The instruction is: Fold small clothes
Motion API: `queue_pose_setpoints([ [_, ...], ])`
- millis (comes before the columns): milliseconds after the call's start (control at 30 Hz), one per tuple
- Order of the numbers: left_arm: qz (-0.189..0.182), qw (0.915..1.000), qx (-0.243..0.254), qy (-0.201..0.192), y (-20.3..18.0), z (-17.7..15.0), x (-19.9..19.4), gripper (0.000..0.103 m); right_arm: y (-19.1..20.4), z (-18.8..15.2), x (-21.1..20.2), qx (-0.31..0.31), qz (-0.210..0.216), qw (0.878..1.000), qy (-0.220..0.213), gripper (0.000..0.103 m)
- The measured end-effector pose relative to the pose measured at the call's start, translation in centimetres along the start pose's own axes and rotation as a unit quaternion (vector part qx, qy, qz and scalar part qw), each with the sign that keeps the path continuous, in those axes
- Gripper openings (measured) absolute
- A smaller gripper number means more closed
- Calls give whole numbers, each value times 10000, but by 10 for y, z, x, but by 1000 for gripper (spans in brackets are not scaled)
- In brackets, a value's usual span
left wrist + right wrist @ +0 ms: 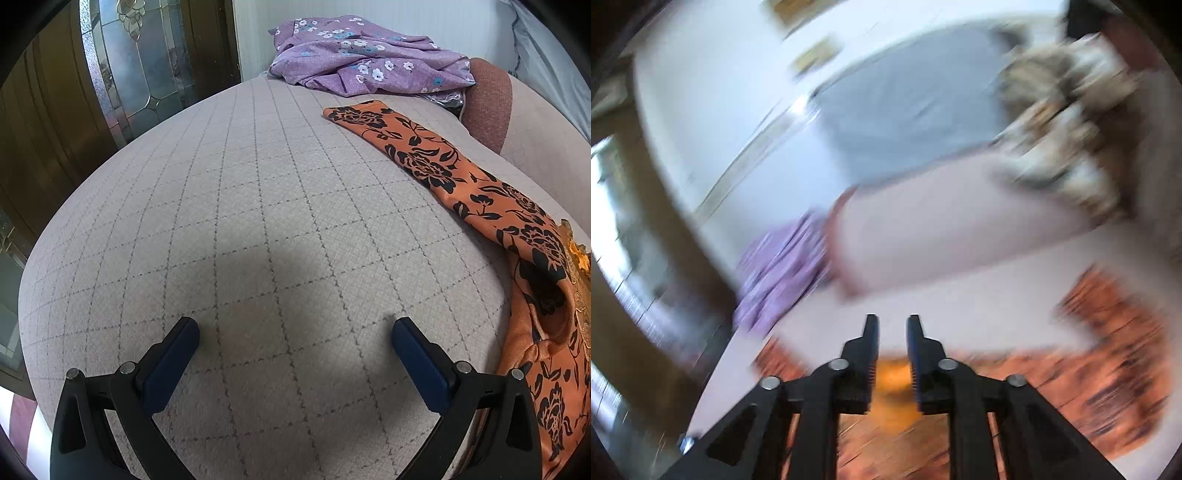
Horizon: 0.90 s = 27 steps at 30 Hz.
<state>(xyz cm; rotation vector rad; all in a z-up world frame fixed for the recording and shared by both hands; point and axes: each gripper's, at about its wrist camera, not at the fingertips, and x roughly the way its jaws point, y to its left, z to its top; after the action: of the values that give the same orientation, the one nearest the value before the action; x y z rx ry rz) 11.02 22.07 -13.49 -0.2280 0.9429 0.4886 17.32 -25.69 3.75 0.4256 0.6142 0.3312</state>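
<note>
Grey checked bedding point(258, 221) lies under the left gripper point(295, 332), its fingers spread wide over bare cloth, the orange floral garment point(461, 177) just beside it stretching back toward a purple floral garment point(365, 55), while the right gripper point(892, 325), amid heavy blur, seems nearly closed on an orange fold.

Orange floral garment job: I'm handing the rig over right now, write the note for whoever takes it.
Left claw: open, empty, hovering over bare quilted bed cover.
Right claw: fingers narrowly apart with a gap between them, something orange-yellow low between them; view is motion-blurred, so grip cannot be confirmed.
Orange floral garment: lies in a long strip along the right of the bed, its near end bunched; it looks only partly folded.
Purple floral cloth: crumpled at the far end, untouched.
Left: finish folding the orange piece, then the purple one.
</note>
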Motion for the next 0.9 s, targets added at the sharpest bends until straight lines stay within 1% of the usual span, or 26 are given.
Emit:
queue_pose_setpoints([
  [33, -25, 10000, 4, 19, 0, 0, 0, 103, 7, -24, 15, 61, -2, 9997, 251, 67],
  [67, -47, 10000, 7, 29, 1, 0, 0, 103, 6, -49, 25, 241, -7, 9985, 495, 71],
  [133, -59, 10000, 11, 34, 1, 0, 0, 103, -9, -88, 33, 664, 147, 9936, 898, 70],
  [167, -38, 10000, 10, 26, 1, 0, 0, 103, -19, -94, 34, 771, 116, 9923, 961, 70],
  [200, -5, 10000, 10, 16, 0, -1, 0, 103, -39, -102, 25, 978, -33, 9906, 951, 70],
  [233, 36, 10000, 10, 2, -1, -1, -1, 103, -63, -98, 19, 1240, -130, 9884, 866, 70],
  [267, 76, 10000, 14, -20, -3, -2, -1, 103, -91, -93, 9, 1675, -196, 9832, 699, 70],
  [300, 95, 9999, 18, -32, -3, -2, -1, 103, -112, -92, -7, 2132, -220, 9754, 505, 71],
  [333, 103, 9999, 17, -41, -4, -3, -1, 103, -147, -83, -16, 2790, -226, 9598, 224, 71],
  [367, 96, 9999, 11, -44, -3, -3, -1, 103, -164, -78, -17, 3118, -250, 9498, 81, 71],
  [400, 93, 9999, 9, -49, -3, -3, -1, 103, -189, -69, -18, 3501, -284, 9362, -107, 71],
  [433, 97, 9999, 12, -59, -3, -3, -1, 103, -208, -59, -13, 3753, -230, 9263, -221, 70],
  [500, 129, 9999, 27, -75, -4, -3, 0, 103, -232, -39, 7, 4019, -168, 9148, -355, 70],
  [533, 142, 9999, 34, -77, -5, -3, 1, 103, -239, -35, 14, 4082, -209, 9118, -405, 70],
  [600, 148, 9998, 37, -84, -5, -2, 1, 103, -259, -25, 38, 4309, -345, 9001, -538, 70],
  [633, 151, 9998, 40, -88, -5, -2, 2, 103, -265, -21, 48, 4372, -398, 8968, -556, 70],
  [700, 165, 9998, 49, -95, -5, -2, 3, 103, -283, -19, 65, 4518, -702, 8872, -619, 70],
  [767, 176, 9998, 57, -101, -6, -2, 3, 103, -296, -20, 69, 4701, -970, 8739, -765, 70],
  [833, 181, 9998, 60, -110, -6, -1, 3, 103, -312, -15, 69, 4774, -1130, 8673, -839, 67],
  [867, 178, 9998, 58, -112, -6, -2, 3, 103, -320, -15, 72, 4812, -1222, 8639, -845, 54],
  [900, 178, 9998, 58, -112, -6, -2, 3, 103, -321, -14, 74, 4835, -1241, 8625, -831, 23],
])
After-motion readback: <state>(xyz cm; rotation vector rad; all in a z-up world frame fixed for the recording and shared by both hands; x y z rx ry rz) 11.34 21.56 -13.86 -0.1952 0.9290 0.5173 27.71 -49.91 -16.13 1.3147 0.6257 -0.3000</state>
